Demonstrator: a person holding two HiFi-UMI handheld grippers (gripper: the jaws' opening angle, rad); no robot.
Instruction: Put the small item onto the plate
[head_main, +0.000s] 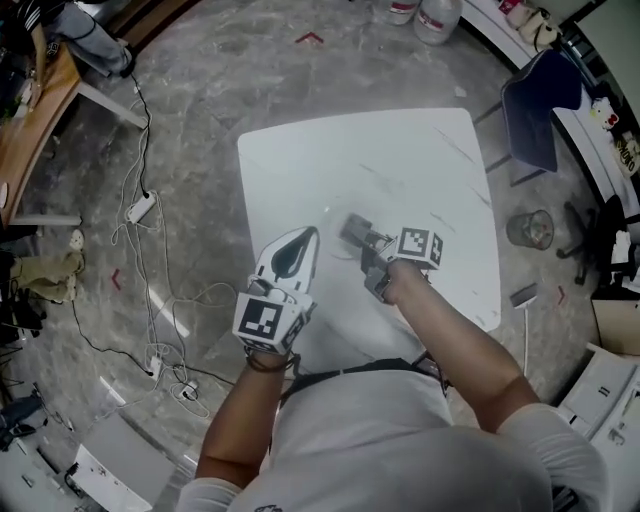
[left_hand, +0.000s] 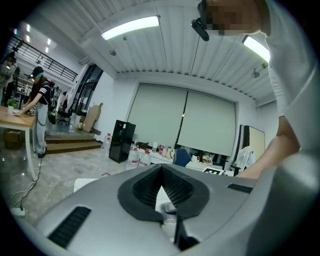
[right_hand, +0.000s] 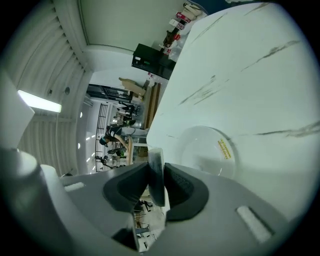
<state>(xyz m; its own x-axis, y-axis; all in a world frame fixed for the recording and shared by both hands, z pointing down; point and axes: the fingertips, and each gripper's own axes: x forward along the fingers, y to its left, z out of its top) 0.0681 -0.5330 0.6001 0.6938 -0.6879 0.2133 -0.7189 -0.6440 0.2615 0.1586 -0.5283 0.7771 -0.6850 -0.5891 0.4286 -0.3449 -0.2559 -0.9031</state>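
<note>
A clear glass plate (right_hand: 207, 150) with a small yellow sticker lies on the white table (right_hand: 260, 75), just ahead of my right gripper (right_hand: 156, 181). That gripper is shut on the small item (right_hand: 155, 167), a thin flat pale piece standing on edge between the dark pads, short of the plate's near rim. In the head view the right gripper (head_main: 357, 232) is over the middle of the table (head_main: 400, 160). The left gripper (head_main: 303, 238) hangs beside it to the left. Its jaws meet at the tip with nothing between them, as the left gripper view (left_hand: 161, 170) also shows.
A blue chair (head_main: 535, 110) and a wire waste bin (head_main: 528, 228) stand right of the table. Cables and a power strip (head_main: 140, 208) lie on the floor at left. Water bottles (head_main: 437, 18) stand beyond the far edge. A person (left_hand: 40, 107) bends over a wooden table far off.
</note>
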